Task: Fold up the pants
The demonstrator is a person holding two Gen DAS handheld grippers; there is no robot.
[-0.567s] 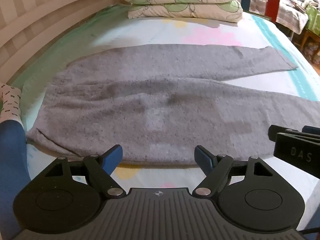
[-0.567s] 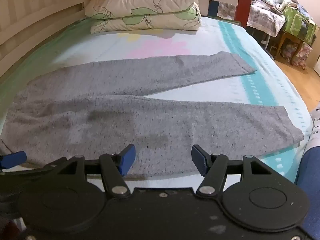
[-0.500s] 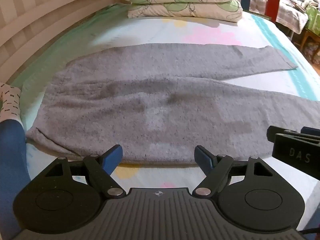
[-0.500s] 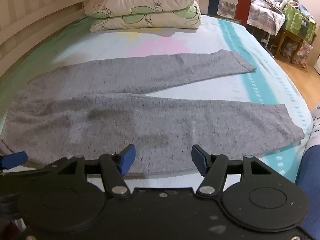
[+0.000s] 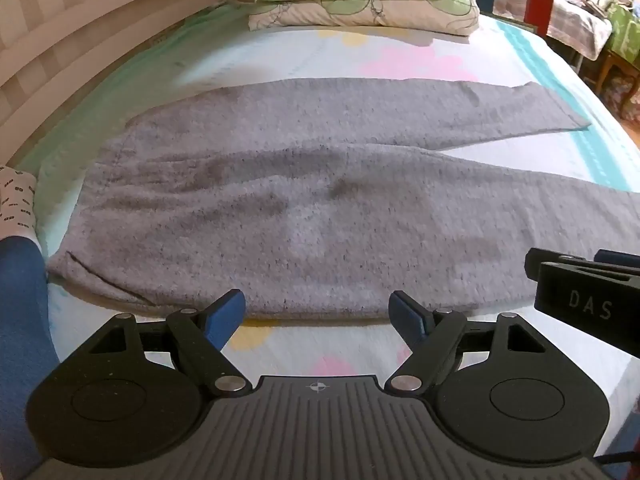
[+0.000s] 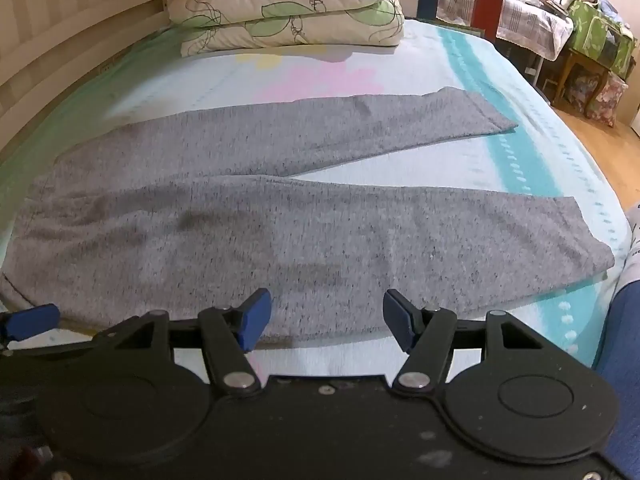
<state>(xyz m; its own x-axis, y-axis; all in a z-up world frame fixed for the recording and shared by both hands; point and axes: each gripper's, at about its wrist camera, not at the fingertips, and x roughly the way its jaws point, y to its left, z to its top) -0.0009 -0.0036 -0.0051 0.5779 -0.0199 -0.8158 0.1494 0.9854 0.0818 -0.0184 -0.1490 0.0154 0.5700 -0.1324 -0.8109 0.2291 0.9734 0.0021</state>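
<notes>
So the grey pants (image 5: 320,200) are spread flat across the bed (image 5: 400,52), waistband off to the left side and both legs running out to the right. The far leg (image 6: 320,132) angles up toward the pillows, the near leg (image 6: 400,240) runs straight across with its cuff close to the right edge of the mattress. They split apart about mid-way, so there's a wedge of sheet showing between them. Nothing is folded over yet, it's all one layer lying open, with a few soft wrinkles near the waist.

The left tongs (image 5: 318,314) are spread wide with nothing between the blue pads (image 5: 224,314), sitting just off the near edge of the fabric around the hip area. The pads look clear of the cloth, over bare sheet. The right tongs (image 6: 326,320) are also wide and empty, sitting at the near edge of the near leg; hard to say if the tips actually brush the fabric.

In the left view you can see the right tool poking in from the right, and in the right view a blue pad of the left one shows at the far left.

Two stacked pillows (image 6: 288,12) with a green leaf print sit at the head of the bed. There's a blue-clad leg with a patterned white sock (image 5: 16,200) at the left edge.
</notes>
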